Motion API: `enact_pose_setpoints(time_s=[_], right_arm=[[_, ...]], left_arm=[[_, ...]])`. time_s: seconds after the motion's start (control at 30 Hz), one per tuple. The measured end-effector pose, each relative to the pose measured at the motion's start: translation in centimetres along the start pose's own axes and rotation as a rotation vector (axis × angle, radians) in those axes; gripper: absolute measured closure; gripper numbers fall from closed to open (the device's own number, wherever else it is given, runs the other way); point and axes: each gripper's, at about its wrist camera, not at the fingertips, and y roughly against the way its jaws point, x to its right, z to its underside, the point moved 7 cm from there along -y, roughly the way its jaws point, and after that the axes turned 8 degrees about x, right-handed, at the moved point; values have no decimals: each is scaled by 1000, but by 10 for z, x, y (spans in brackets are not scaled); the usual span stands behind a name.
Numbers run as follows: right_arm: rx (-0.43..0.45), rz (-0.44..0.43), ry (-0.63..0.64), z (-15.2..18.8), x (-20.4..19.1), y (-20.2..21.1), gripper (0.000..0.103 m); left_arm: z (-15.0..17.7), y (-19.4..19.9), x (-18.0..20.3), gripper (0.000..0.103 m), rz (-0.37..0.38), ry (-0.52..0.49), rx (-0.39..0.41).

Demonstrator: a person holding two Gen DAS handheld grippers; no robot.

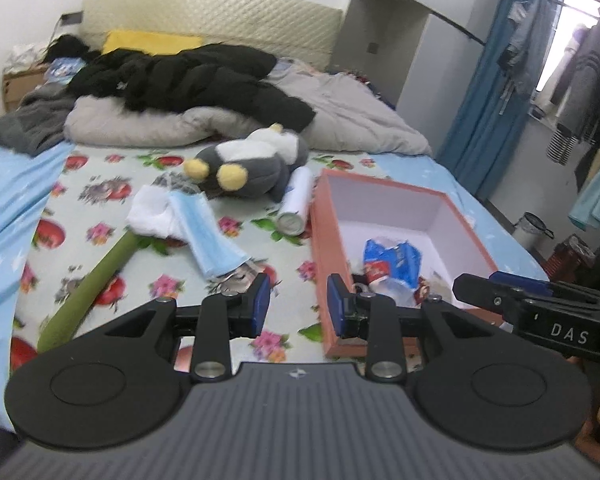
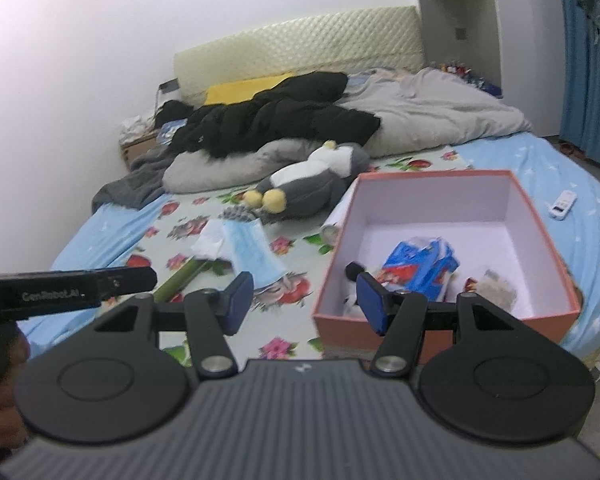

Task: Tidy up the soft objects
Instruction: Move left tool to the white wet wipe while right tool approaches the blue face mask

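Wide bed (image 1: 28, 184) under a pale blue sheet, with a fruit-and-flower cloth (image 1: 112, 200) spread across its near middle. Farther back, a rumpled grey duvet (image 1: 340, 108) with a black padded jacket (image 1: 188, 76) thrown over it, and a yellow pillow (image 1: 148, 40) against the quilted headboard (image 1: 204, 12). On the right of the cloth, an open orange box (image 2: 548, 240) with a white inside, holding a blue-and-red crumpled packet (image 2: 420, 260) plus a few small bits too blurred to name. Just behind the box's far left corner, a grey-and-white plush penguin (image 1: 252, 164) lying on its side, yellow feet toward the cameras. Beside the box's left wall, a white cylinder (image 1: 296, 200) lying flat. Left of that, a long green tube (image 1: 96, 276) under a white cloth (image 1: 152, 212), and a blue face mask (image 1: 208, 236) draped over the cloth. Small white remote (image 2: 563, 205) alone on the sheet at far right. Left gripper (image 1: 299, 304) above the box's near left edge, jaws released and empty. Right gripper (image 2: 305, 304) likewise parted wider, nothing between them.
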Motion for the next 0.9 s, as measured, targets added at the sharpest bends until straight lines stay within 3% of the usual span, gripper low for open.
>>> enact_pose_setpoints(time_s=[0.47,0.57,0.9], right_arm=[[-119,-130,69,35,-57,-46,43],[-159,-138,70,46,-62,-62,43],[-231,-152,115,67,-81,-129,44]], left_arm=[[42,-1,-78,67,-134,170,-38],[50,-14,-93,62,-147,199,-57],[58,-86,-142,61,-148,302,-97]])
